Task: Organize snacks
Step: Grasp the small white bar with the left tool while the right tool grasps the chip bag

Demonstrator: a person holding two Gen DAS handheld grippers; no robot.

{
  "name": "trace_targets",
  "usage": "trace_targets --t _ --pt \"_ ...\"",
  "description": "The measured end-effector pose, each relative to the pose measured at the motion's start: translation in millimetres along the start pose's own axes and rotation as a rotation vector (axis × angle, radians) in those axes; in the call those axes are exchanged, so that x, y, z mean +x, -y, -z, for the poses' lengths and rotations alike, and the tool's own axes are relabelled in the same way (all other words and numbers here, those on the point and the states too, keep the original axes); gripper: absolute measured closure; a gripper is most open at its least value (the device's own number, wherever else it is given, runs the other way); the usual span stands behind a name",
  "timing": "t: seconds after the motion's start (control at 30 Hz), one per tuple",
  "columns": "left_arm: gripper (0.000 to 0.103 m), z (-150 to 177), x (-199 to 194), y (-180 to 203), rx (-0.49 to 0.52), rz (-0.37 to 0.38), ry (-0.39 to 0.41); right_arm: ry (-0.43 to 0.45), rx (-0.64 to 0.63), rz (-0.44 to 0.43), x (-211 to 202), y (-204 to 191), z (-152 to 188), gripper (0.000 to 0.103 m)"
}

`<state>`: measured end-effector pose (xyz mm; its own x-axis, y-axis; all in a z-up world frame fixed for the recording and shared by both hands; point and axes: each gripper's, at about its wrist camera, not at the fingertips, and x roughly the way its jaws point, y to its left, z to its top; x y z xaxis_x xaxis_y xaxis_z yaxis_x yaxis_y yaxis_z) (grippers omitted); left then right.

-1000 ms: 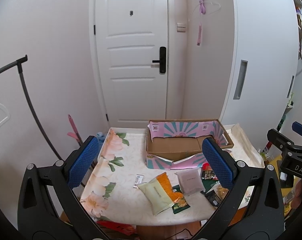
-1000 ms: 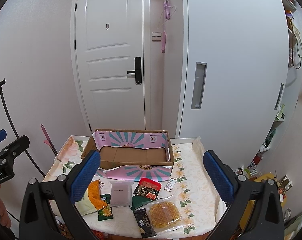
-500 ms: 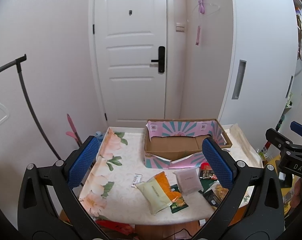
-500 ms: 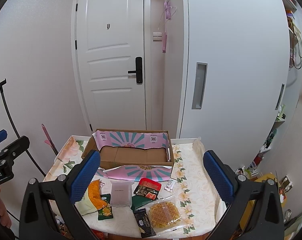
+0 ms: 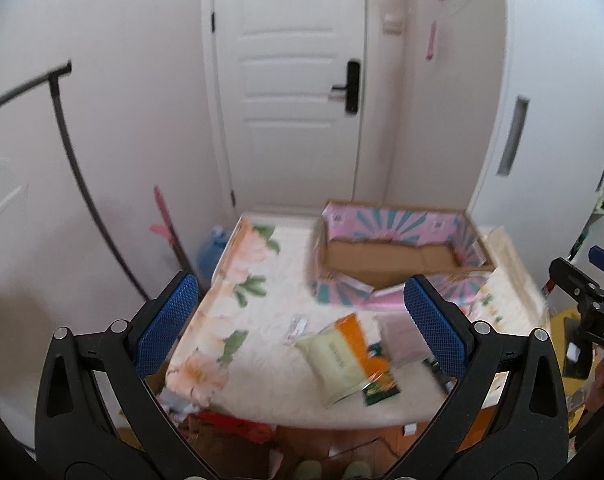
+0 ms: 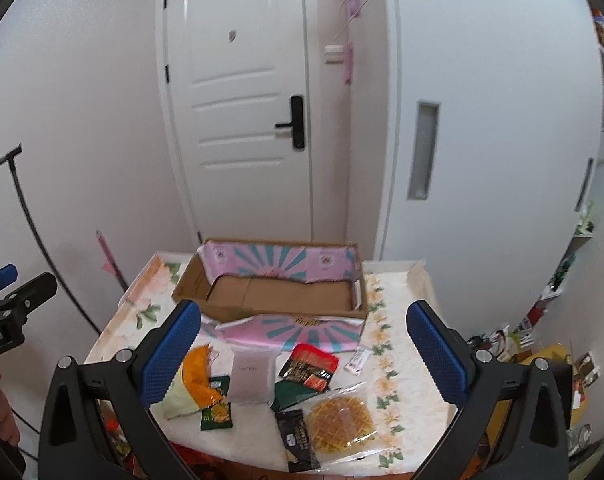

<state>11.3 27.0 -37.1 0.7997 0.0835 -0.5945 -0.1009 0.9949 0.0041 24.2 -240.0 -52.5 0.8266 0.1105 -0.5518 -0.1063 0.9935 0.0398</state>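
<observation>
An open cardboard box (image 6: pixel 286 292), lined in pink-and-teal paper, sits empty; in front of it lie a grey pouch (image 6: pixel 250 376), red pack (image 6: pixel 309 366), bagged waffle (image 6: pixel 339 424), black bar (image 6: pixel 298 438) and pale-green packet (image 5: pixel 333 360).

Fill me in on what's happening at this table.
A person holds two grippers over a table, sorting snacks. Both the left gripper and right gripper are open and hold nothing. The cardboard box at the back is empty. The packets, including a waffle and a grey pouch, lie loose in front of it.
</observation>
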Motion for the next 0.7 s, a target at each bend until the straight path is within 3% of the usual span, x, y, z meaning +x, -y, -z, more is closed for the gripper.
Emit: trace_targets --t 0.2,0.43,0.7 --pt "0.001 17 46 -30 -0.02 0.026 -0.125 -0.085 -0.051 -0.046 35 -20 24 0.001" --pt "0.002 30 144 -57 -0.002 0.158 -0.352 -0.159 -0.093 -0.055 73 -63 51 0.001" --pt "0.021 54 245 -49 0.076 0.262 -0.566 -0.25 -0.204 -0.048 135 -123 91 0.001"
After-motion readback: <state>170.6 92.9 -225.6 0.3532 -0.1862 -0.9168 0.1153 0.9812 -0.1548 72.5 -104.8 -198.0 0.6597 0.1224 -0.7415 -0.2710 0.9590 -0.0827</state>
